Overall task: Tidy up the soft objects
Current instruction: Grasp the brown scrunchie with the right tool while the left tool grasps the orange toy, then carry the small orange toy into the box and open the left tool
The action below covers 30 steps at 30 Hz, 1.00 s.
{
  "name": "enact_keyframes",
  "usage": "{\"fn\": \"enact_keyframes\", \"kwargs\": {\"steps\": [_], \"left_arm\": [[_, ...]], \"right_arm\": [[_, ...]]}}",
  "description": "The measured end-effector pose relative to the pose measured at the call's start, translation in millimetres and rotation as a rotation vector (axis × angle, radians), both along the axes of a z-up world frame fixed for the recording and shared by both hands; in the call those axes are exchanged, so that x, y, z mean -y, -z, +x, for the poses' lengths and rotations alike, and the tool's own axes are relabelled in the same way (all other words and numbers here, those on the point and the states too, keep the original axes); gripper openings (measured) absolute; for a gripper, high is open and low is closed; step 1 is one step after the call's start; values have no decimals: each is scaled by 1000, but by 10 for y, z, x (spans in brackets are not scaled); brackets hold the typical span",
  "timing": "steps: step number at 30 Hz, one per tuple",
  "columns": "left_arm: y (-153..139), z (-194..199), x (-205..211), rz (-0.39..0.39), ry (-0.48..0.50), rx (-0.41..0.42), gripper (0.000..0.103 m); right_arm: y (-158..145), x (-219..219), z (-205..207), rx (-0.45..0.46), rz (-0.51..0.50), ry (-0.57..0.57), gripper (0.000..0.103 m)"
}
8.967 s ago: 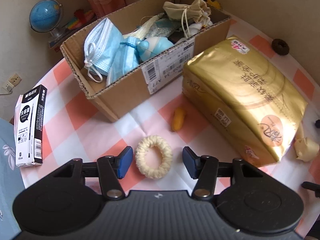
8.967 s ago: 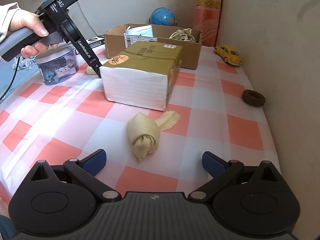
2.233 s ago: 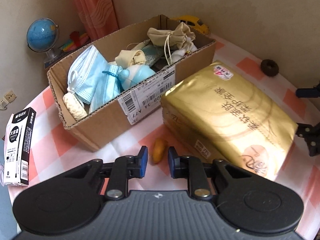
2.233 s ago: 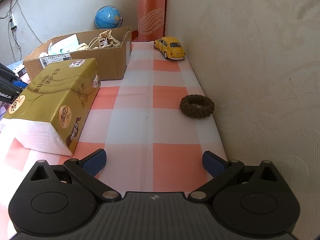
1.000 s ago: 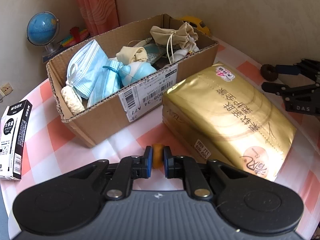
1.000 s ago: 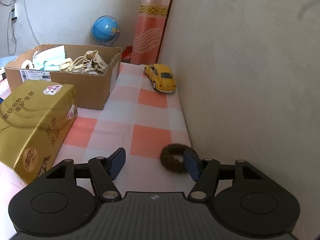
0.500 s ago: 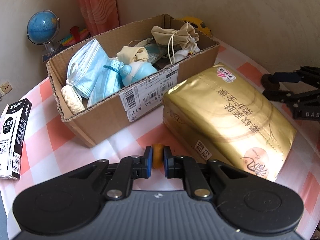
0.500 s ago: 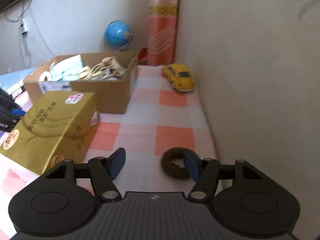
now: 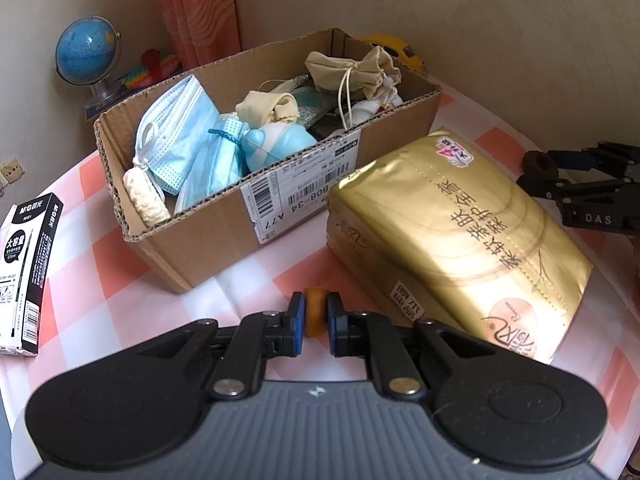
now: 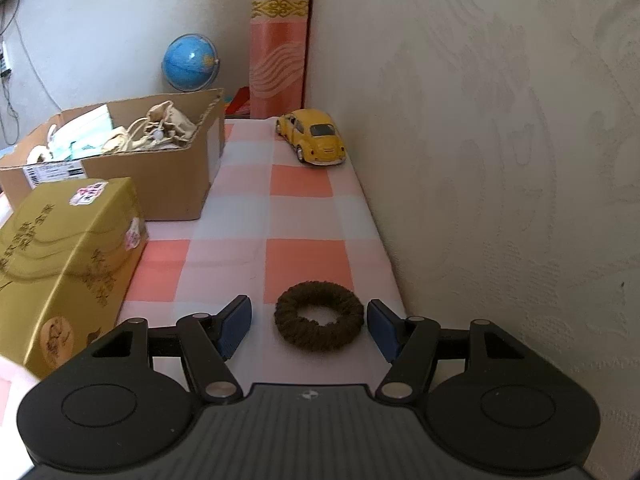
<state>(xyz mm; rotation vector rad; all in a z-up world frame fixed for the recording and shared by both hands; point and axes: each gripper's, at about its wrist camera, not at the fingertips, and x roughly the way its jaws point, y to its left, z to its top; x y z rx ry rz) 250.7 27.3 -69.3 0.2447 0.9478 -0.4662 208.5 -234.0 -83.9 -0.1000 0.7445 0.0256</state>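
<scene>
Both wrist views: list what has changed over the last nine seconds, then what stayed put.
The cream scrunchie and the beige cloth went from the table into the cardboard box. The left tool has closed on the small orange piece. The right tool moved toward the wall and now brackets the brown scrunchie, jaws open. The gold tissue pack stayed put.

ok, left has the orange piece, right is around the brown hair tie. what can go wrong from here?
1. The left gripper pinches the small orange piece only at the fingertips; it could slip on the way to the cardboard box.
2. The brown hair tie lies near the wall; the open right gripper may bump it when closing.
</scene>
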Motion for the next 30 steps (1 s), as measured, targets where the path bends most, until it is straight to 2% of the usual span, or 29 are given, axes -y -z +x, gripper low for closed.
{"fn": "enact_keyframes", "kwargs": {"steps": [1, 3, 4, 8, 16, 23, 30], "left_arm": [[0, 1, -1, 0, -1, -1, 10], [0, 1, 1, -1, -1, -1, 10], [-1, 2, 1, -1, -1, -1, 10], [-3, 1, -9, -8, -4, -3, 10], [-184, -130, -33, -36, 5, 18, 10], [-587, -272, -104, -66, 8, 102, 10], [-902, 56, -191, -72, -69, 196, 10]], "right_arm": [[1, 6, 4, 0, 3, 1, 69], [5, 7, 6, 2, 13, 0, 60], [2, 6, 5, 0, 20, -2, 52], [-21, -23, -7, -4, 3, 1, 41], [-265, -40, -205, 41, -2, -13, 39], [-535, -122, -398, 97, 4, -55, 39], [-667, -233, -444, 118, 6, -97, 39]]}}
